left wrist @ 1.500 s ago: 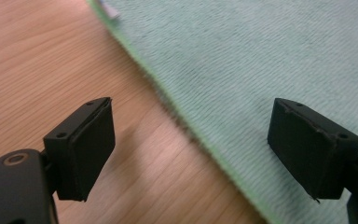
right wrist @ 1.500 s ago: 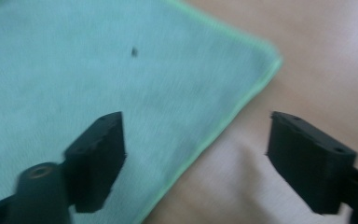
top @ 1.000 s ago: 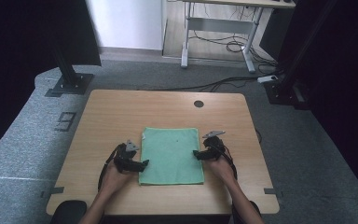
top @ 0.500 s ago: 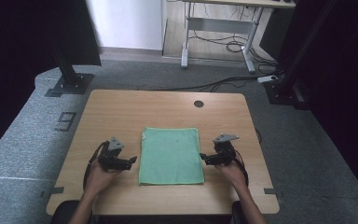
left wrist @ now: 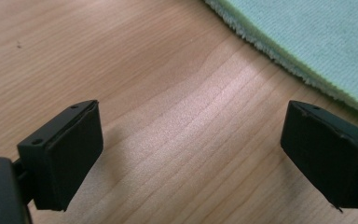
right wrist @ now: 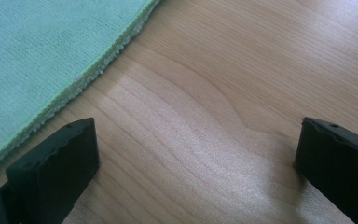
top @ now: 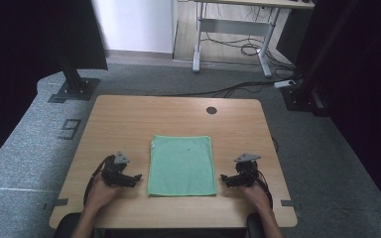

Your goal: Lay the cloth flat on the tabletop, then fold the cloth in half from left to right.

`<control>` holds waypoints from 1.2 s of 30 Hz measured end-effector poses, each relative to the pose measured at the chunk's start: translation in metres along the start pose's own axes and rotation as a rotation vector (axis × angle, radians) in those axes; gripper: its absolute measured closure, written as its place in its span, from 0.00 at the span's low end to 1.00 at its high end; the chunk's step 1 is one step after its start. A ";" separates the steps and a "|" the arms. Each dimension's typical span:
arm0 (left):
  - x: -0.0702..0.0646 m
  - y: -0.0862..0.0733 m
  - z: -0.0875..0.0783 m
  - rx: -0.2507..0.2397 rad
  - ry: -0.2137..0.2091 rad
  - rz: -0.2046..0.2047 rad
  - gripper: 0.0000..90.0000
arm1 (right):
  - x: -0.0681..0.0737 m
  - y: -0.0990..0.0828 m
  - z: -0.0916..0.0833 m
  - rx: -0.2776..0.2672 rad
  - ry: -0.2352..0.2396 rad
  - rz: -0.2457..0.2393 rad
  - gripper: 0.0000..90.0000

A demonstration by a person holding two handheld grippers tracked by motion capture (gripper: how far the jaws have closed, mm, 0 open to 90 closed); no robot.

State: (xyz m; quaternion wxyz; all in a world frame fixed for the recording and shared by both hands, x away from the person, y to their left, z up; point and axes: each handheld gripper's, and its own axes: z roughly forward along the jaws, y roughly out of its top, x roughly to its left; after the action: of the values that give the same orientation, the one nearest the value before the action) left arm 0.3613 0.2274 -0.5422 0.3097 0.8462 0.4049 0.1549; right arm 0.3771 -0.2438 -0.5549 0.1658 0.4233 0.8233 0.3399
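Green cloth (top: pixel 182 165) lies flat between both grippers' wide, empty, just-opened fingers (left wrist: pixel 60 158), touching neither.

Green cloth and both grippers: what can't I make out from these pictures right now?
- Green cloth: the left gripper view and right gripper view cut it off at the frame edge, showing one fringed border each.
- Tiny dark speck on the cloth: too small in the high view to tell whether it is a stain or lint.
- Left gripper and right gripper: jaws too small in the high view; the gripper views show them open over bare table.
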 end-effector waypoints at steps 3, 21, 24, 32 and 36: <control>0.001 -0.002 0.004 -0.005 -0.002 -0.002 0.03 | -0.001 -0.002 0.000 -0.020 -0.004 0.001 0.00; 0.002 -0.002 0.007 -0.012 -0.014 -0.014 0.00 | 0.000 -0.003 0.000 -0.022 -0.008 0.002 0.00; 0.002 -0.001 0.007 -0.012 -0.015 -0.011 0.00 | -0.001 -0.003 0.000 -0.024 -0.012 0.008 0.00; 0.002 -0.001 0.007 -0.012 -0.016 -0.010 0.00 | 0.005 -0.001 -0.003 -0.028 0.008 0.046 0.00; 0.002 -0.001 0.007 -0.012 -0.016 -0.010 0.00 | 0.015 0.003 -0.003 -0.035 0.026 0.022 0.00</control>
State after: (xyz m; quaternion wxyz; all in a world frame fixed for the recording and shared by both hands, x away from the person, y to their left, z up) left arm 0.3655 0.2263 -0.5487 0.3188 0.8436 0.4057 0.1488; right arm 0.3684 -0.2315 -0.5499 0.1588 0.4248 0.8146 0.3615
